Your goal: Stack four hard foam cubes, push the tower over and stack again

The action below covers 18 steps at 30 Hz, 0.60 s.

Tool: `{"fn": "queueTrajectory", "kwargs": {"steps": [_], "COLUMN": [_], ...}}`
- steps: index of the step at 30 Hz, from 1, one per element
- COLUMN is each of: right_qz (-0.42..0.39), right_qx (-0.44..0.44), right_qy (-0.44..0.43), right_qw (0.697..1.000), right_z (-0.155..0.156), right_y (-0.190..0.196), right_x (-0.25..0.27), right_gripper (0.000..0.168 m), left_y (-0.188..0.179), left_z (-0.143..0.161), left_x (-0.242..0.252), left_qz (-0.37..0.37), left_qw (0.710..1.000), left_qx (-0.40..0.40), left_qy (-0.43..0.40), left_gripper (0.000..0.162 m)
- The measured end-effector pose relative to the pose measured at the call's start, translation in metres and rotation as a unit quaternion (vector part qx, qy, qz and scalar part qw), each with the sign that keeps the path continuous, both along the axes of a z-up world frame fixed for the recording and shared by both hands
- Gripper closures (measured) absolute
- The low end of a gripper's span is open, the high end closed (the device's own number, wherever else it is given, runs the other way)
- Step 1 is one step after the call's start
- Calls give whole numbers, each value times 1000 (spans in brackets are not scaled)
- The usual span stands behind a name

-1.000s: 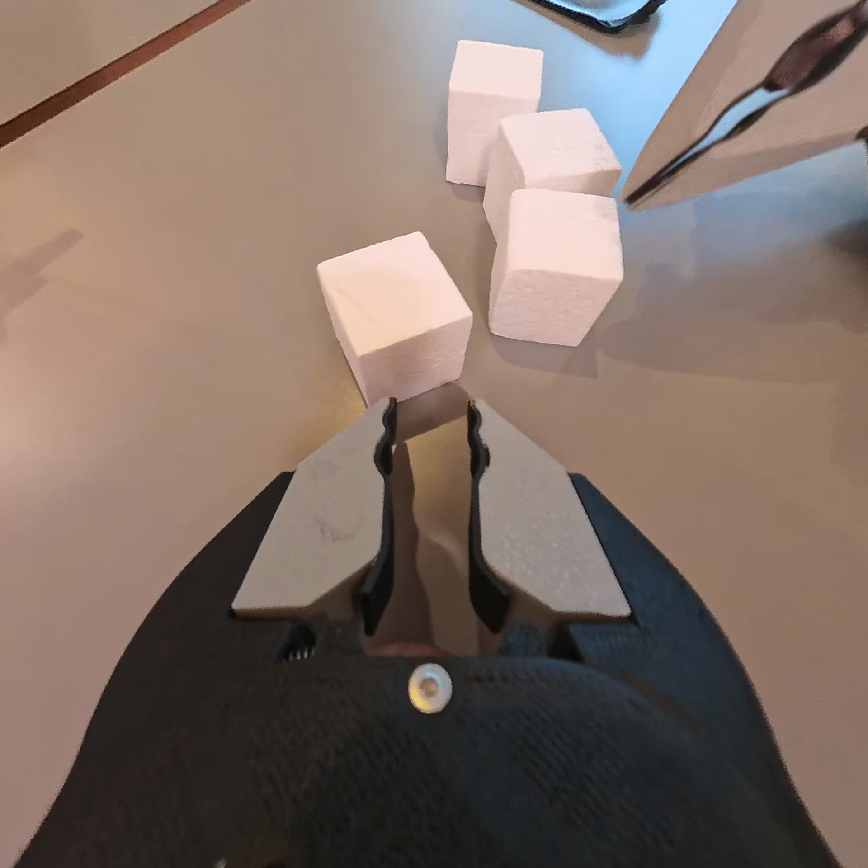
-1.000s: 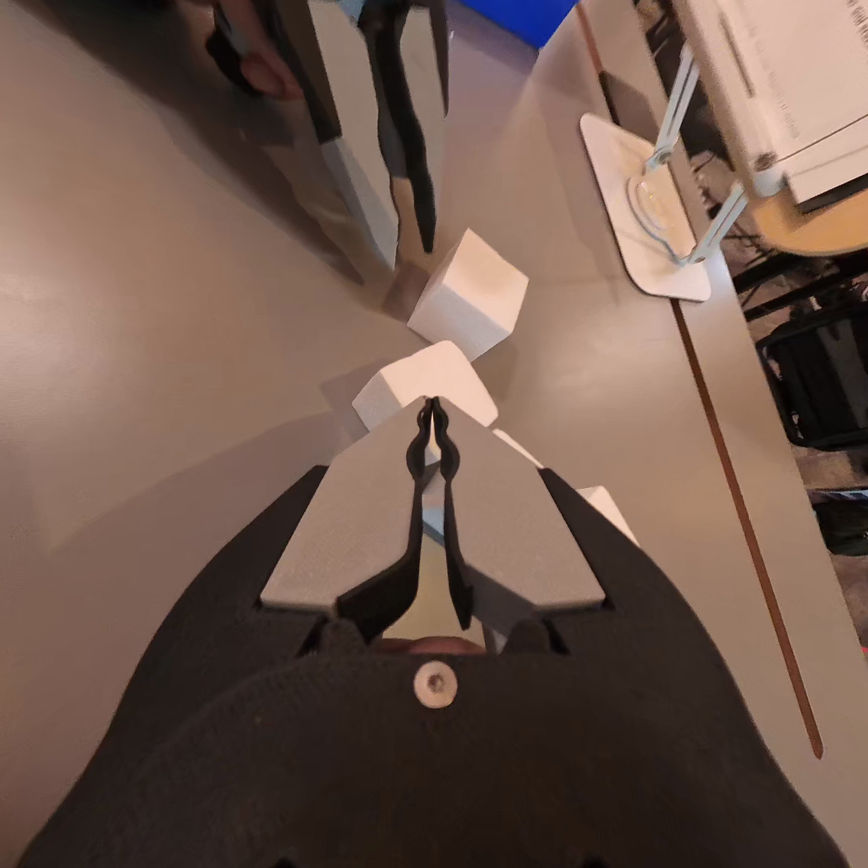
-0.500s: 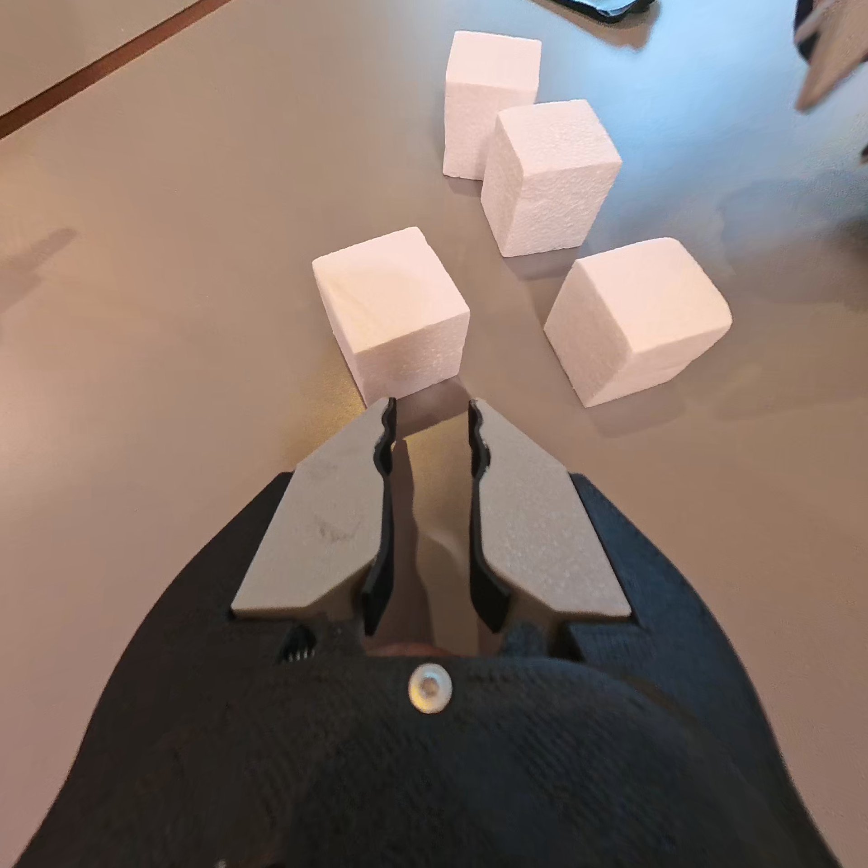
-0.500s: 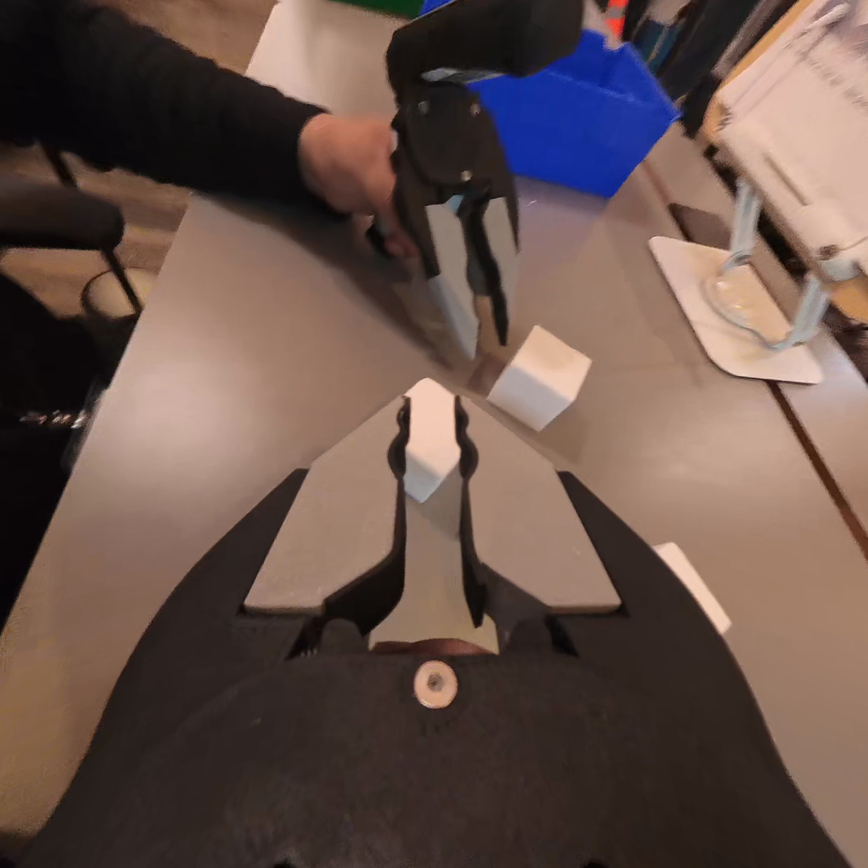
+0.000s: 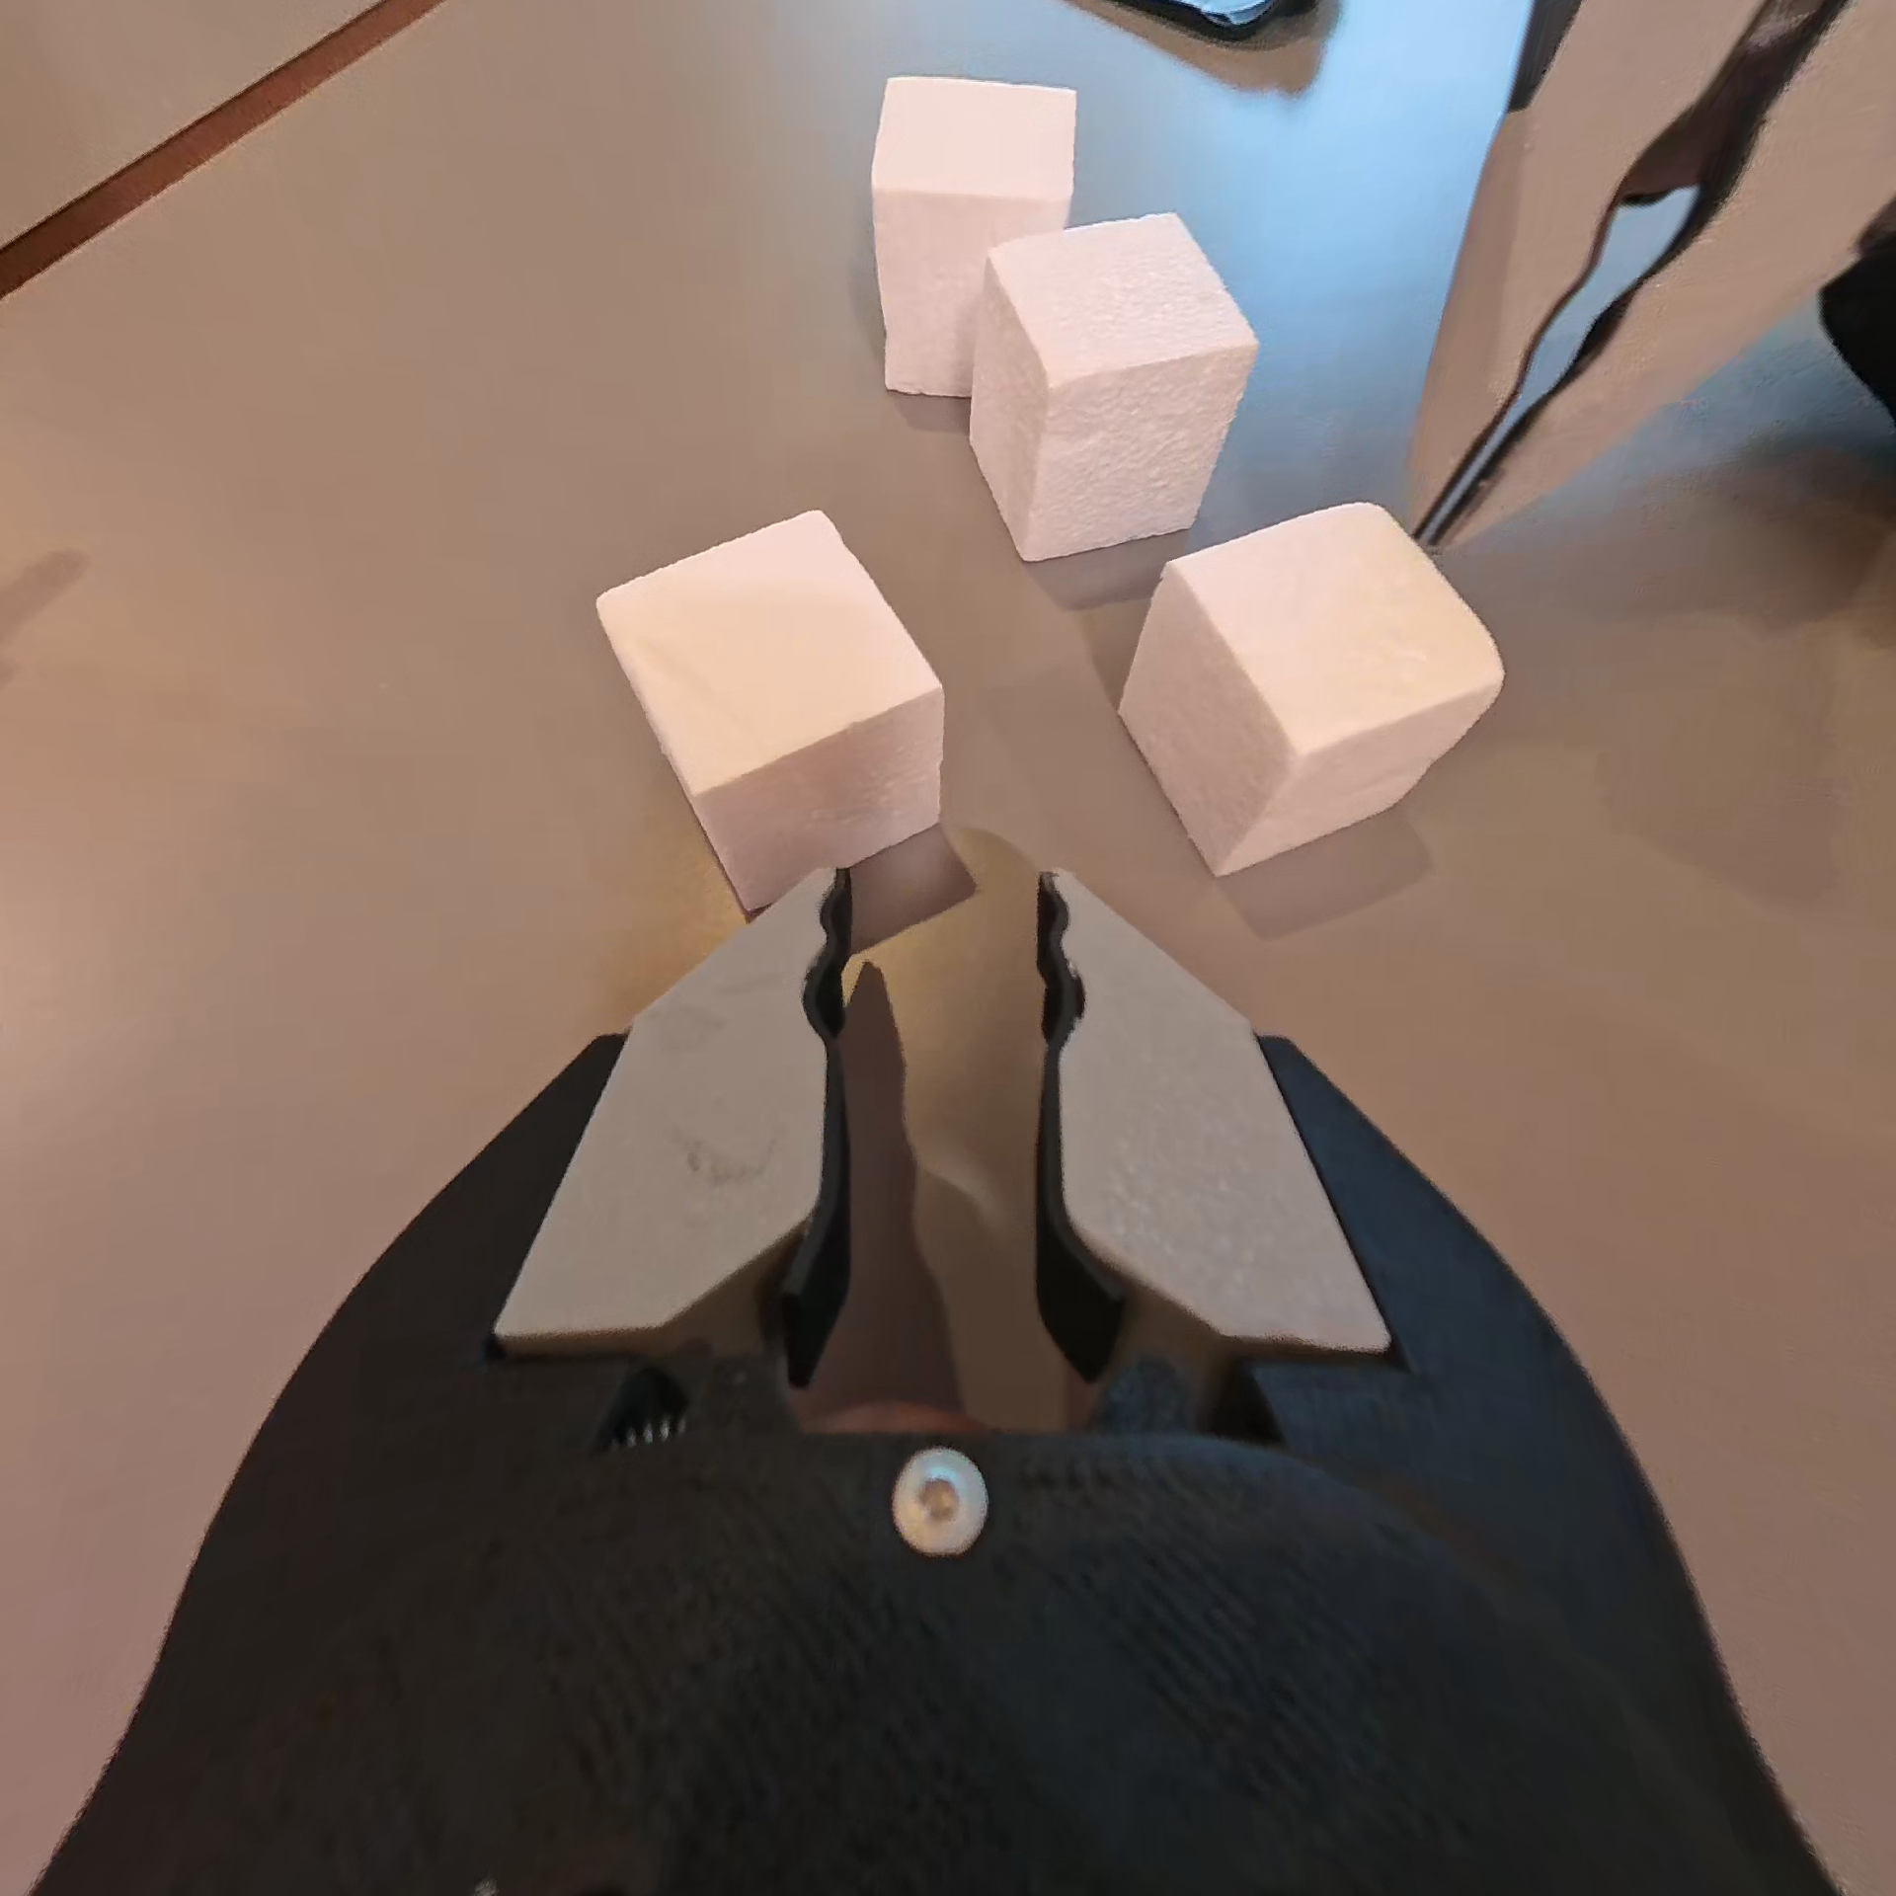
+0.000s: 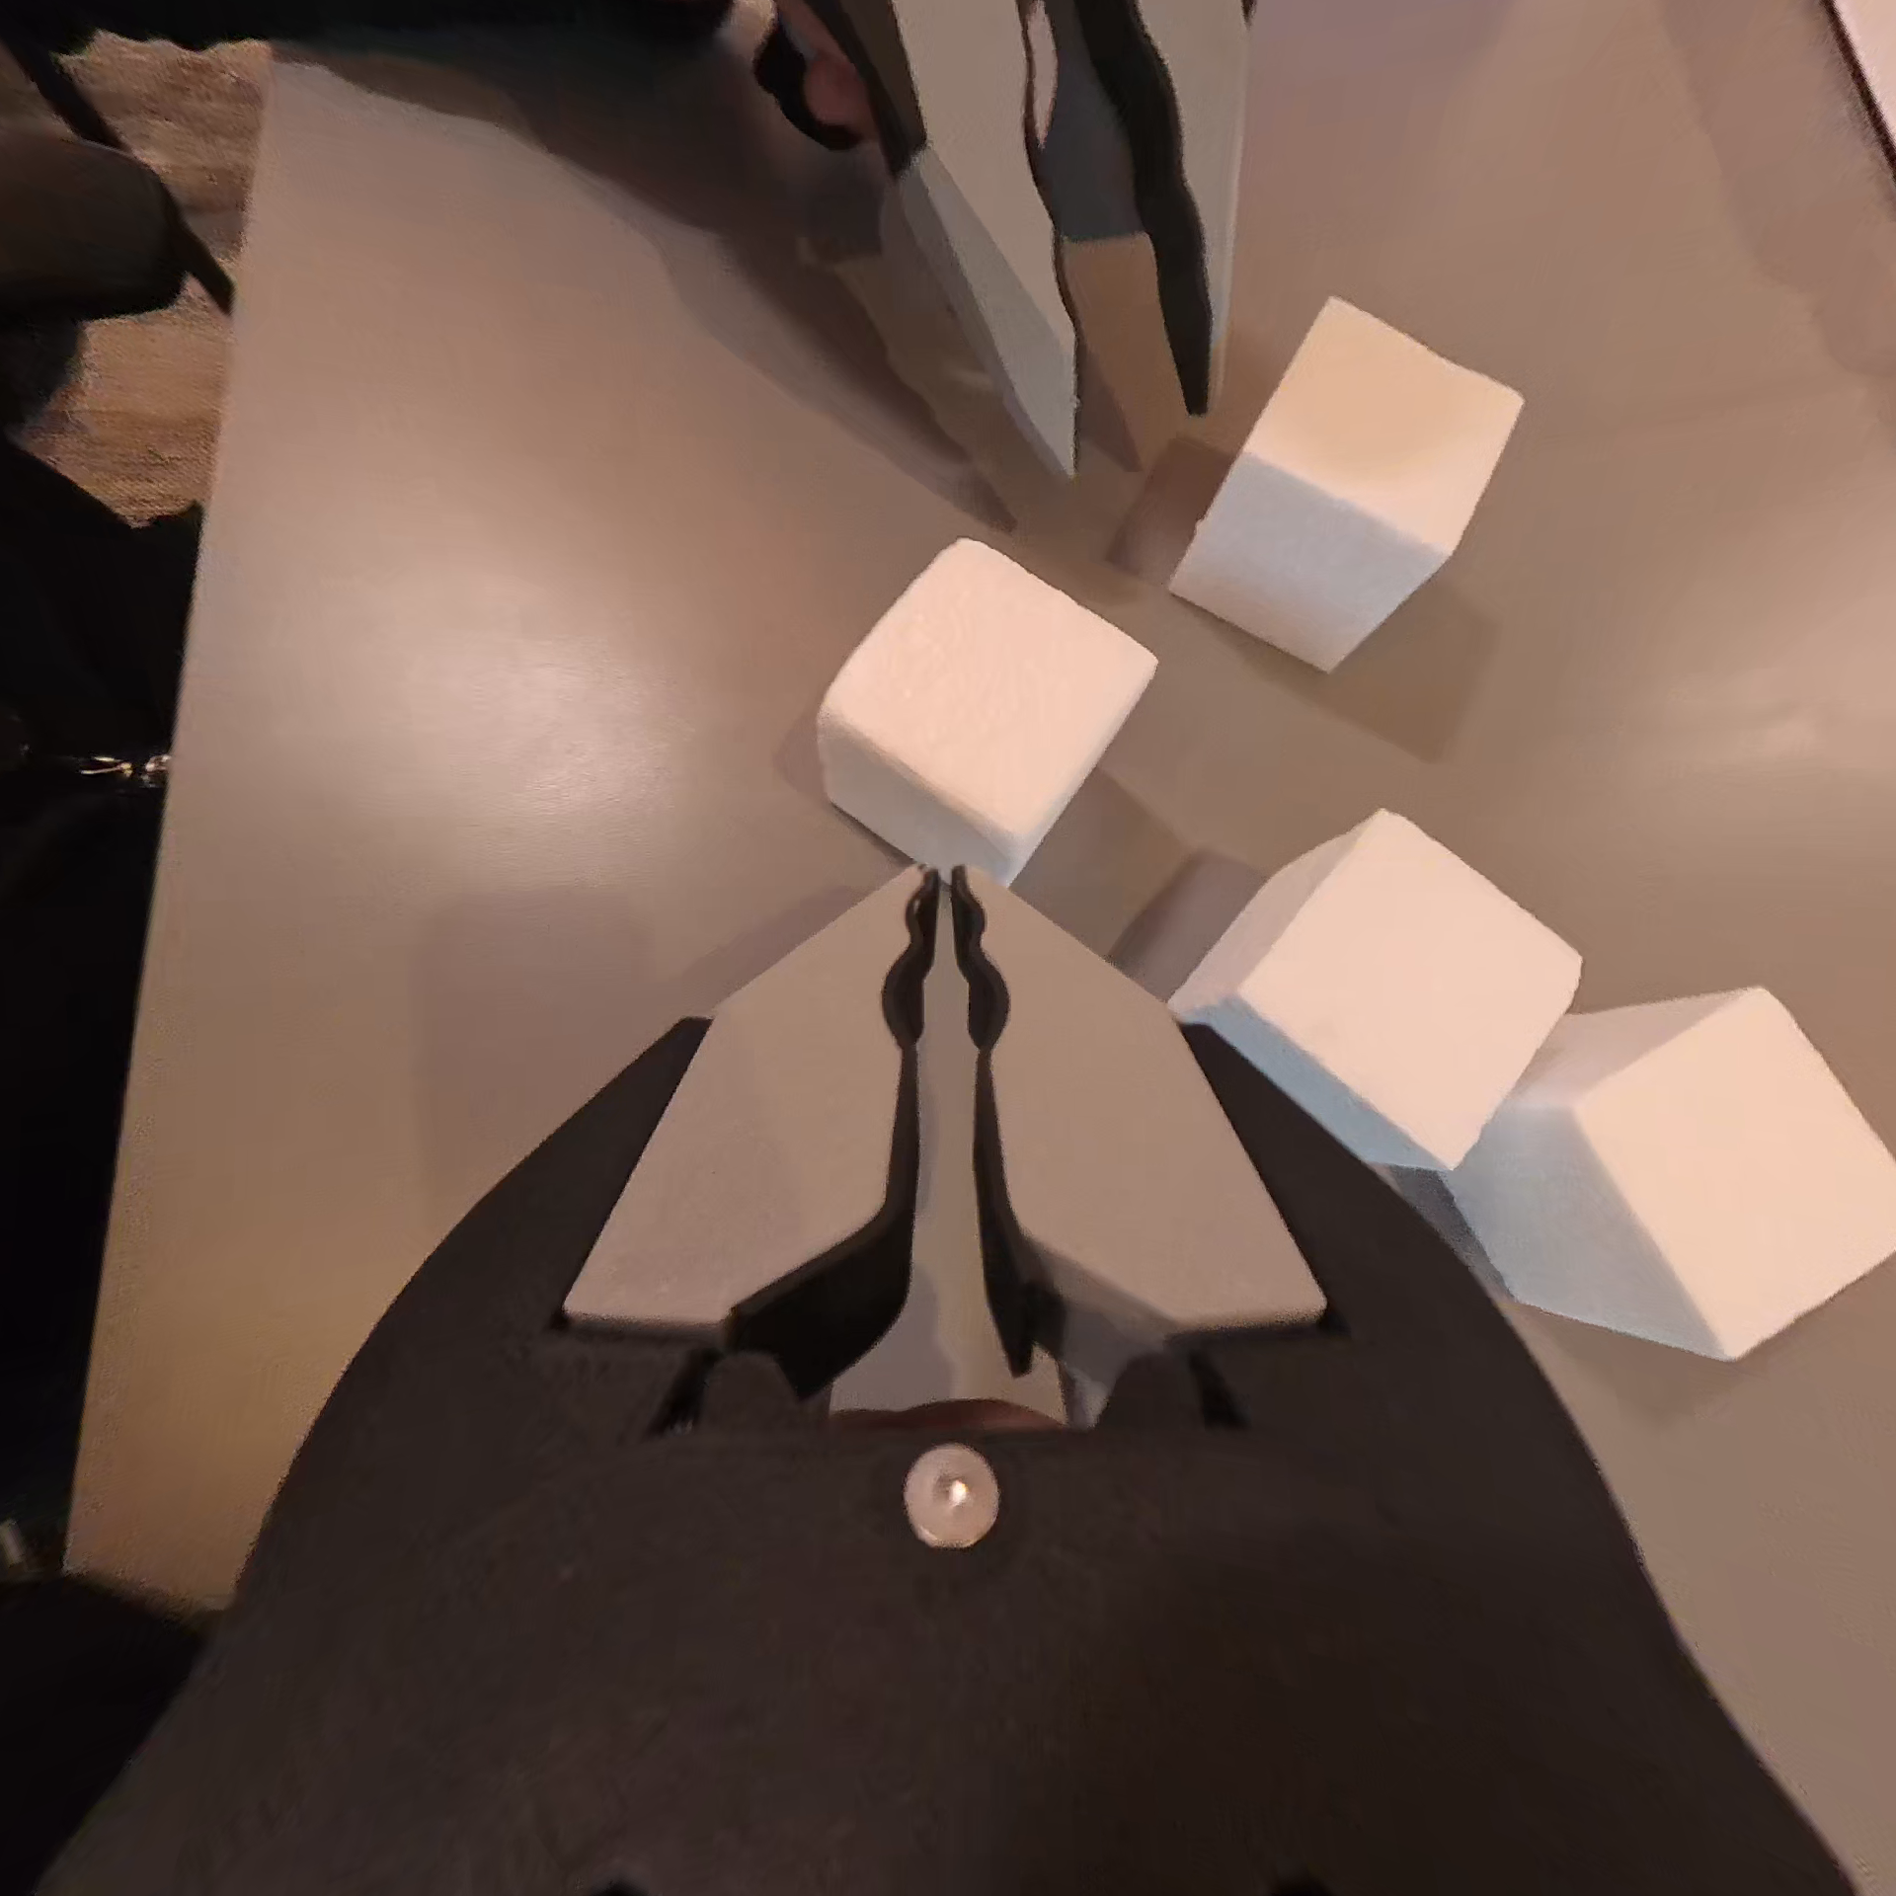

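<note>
Four white foam cubes lie apart on the grey-brown table, none stacked. In the left wrist view the nearest cube [image 5: 769, 698] lies just past my left gripper [image 5: 942, 898], which is open and empty. A second cube [image 5: 1303, 687] lies to its right. Two more [image 5: 1108, 390] [image 5: 970, 226] touch each other farther back. My right gripper [image 6: 944, 877] is shut and empty, its tips just short of the second cube [image 6: 985, 708]. The touching pair [image 6: 1375, 985] [image 6: 1693, 1170] lies on its right. The left gripper [image 6: 1129, 308] also shows near the far cube [image 6: 1344, 482].
The table's edge [image 6: 205, 718] runs down the left of the right wrist view, with a dark chair [image 6: 82, 236] beyond it. A brown stripe [image 5: 205, 133] crosses the table's far left. A dark object [image 5: 1211, 10] lies at the back. The right gripper [image 5: 1518, 339] shows at upper right. Some 12 cm of space lies between my two pairs of fingers. My left tips are roughly 5 cm from the far cube [image 6: 1344, 482]. My left wrist view [image 5: 863, 616] looks at it from another angle.
One cube that leaned on the touching pair has tumbled away and rests on its own. My right gripper swung up, came back down over the cubes and closed. My left gripper barely moved.
</note>
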State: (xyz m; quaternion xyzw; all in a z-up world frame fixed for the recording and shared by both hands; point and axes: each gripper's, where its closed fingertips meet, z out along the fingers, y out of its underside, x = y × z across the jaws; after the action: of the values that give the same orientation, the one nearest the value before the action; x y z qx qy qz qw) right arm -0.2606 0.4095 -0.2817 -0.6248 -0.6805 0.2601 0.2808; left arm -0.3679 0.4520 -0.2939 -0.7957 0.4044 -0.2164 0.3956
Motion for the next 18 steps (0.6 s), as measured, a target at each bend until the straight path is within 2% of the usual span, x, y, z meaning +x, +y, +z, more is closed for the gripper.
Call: {"fn": "queueTrajectory", "kwargs": {"steps": [2, 5, 8, 12, 18], "right_qz": [-11, -22, -20, 2, 6], "right_qx": [-3, 15, 25, 38, 45], "right_qy": [-19, -37, -28, -14, -17], "right_qw": [1000, 999, 999, 999, 999], "right_z": [-7, -15, -12, -7, -9], "right_y": [3, 9, 9, 1, -1], "right_x": [-1, -4, -11, -20, -26], "right_gripper": [167, 155, 147, 146, 144], "left_y": [-2, -15, -29, -37, -46], "left_z": [0, -1, -2, -10, -11], "left_x": [1, 11, 25, 33, 47], "left_qz": [-7, -48, -89, -114, -143], "left_qw": [1000, 999, 996, 993, 989], "left_qx": [-3, -16, -22, -16, 1], "left_qy": [0, -7, -10, 12, 21], "left_gripper": [127, 123, 112, 103, 101]}}
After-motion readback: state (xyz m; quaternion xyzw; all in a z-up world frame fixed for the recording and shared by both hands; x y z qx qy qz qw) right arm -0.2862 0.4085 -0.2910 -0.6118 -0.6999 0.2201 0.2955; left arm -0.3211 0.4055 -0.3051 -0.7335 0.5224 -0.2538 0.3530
